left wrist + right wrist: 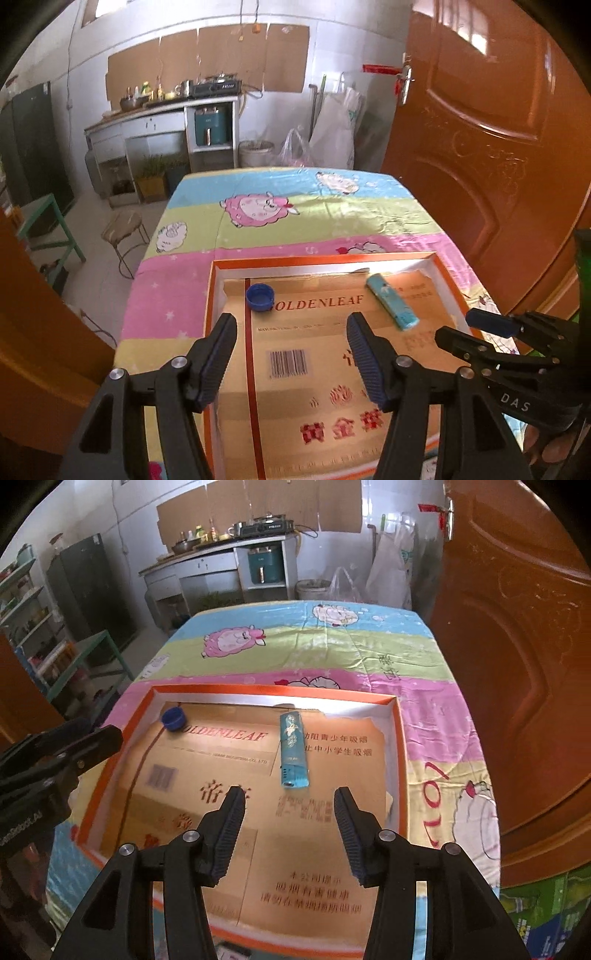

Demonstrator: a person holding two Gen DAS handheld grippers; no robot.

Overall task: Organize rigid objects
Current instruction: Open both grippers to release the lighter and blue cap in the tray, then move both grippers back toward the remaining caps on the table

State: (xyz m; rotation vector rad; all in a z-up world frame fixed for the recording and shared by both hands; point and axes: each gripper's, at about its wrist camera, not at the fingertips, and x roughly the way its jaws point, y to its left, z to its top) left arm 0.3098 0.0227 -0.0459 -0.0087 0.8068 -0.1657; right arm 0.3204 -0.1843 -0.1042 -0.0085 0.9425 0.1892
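An orange-rimmed shallow box [212,295] [400,746] lined with gold cardboard lies on the table. Inside it sit a blue bottle cap [260,296] [173,718] at the far left and a teal lighter [391,301] [293,749] toward the far right. My left gripper [291,323] hovers open above the box, nothing between its fingers, the cap just beyond its left finger. My right gripper [290,797] hangs open and empty over the box, the lighter just ahead of its tips. Each gripper also shows at the edge of the other's view [480,328] [96,744].
The table wears a striped cloth with cartoon sheep [258,206] [236,640]. A brown door [498,147] [517,646] stands close on the right. A stool [123,229], a green frame [107,657] and kitchen counter [162,114] lie beyond the table's far left.
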